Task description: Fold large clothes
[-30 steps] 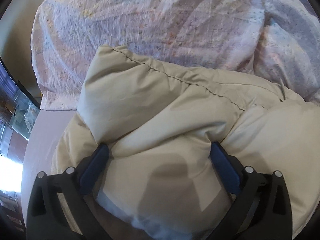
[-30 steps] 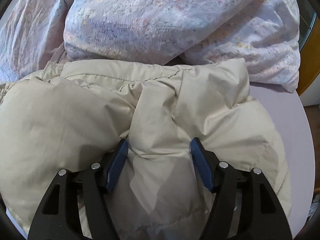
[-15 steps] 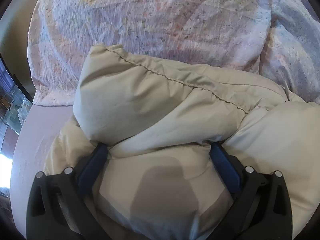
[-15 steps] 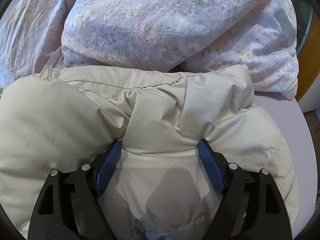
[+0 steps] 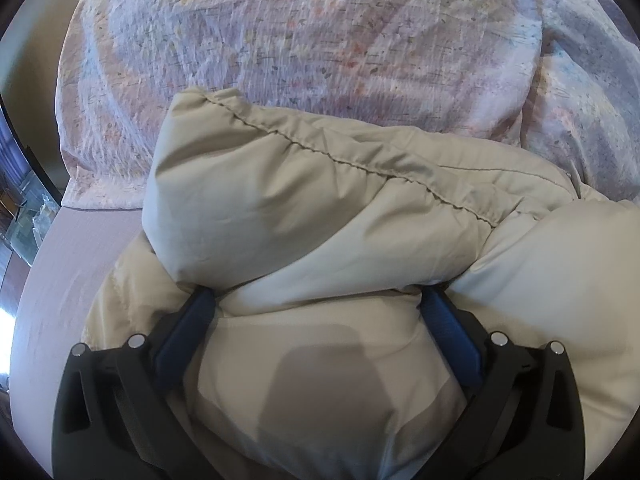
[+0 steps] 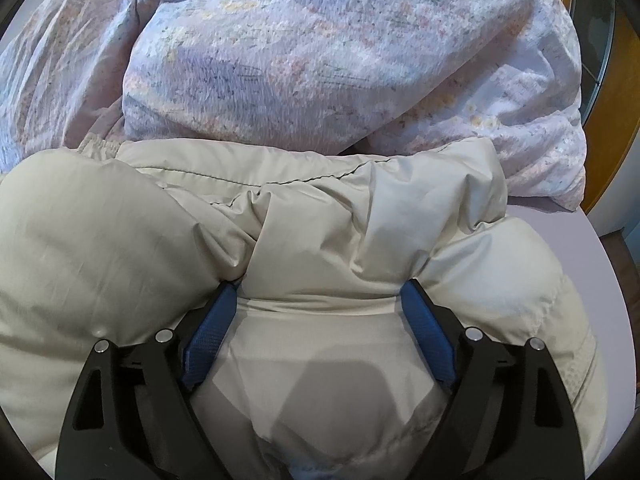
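Both units hold the beige padded jacket (image 5: 320, 208), which lies bunched on the bed (image 5: 80, 256) against the floral duvet (image 5: 320, 40). Left hand-held gripper (image 5: 318, 300) — jaws wide, a thick roll of padding pinched between them. Right hand-held gripper (image 6: 320, 290) has widened since a second ago and now holds a broader fold. The folded edge has advanced toward the duvet; the fold appears to be nearing placement, though the layers beneath are hidden.
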Tool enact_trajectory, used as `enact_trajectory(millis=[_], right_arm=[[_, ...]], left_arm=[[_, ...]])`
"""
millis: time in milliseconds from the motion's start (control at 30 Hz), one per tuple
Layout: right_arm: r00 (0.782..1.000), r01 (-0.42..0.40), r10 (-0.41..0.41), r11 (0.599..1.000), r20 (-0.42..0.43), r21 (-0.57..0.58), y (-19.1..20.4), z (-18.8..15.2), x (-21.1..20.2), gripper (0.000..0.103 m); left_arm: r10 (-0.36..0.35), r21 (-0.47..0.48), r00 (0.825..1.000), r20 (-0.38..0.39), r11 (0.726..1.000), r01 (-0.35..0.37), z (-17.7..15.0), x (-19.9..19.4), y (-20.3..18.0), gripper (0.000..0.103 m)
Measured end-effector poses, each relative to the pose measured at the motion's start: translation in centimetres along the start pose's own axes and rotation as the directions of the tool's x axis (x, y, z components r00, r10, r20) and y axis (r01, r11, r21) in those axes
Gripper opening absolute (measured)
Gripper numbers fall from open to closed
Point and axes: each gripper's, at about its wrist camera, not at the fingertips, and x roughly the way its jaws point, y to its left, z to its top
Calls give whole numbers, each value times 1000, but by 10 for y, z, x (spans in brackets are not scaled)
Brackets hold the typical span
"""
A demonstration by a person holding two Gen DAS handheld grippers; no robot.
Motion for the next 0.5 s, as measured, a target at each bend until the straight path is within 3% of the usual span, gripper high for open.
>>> enact_trajectory(millis=[500], right_arm=[[1000,3,-3,1000,3,0,-5,-6,-4,87]], left_arm=[[11,2,1000,10,1000,-11,-6,0,-5,101]])
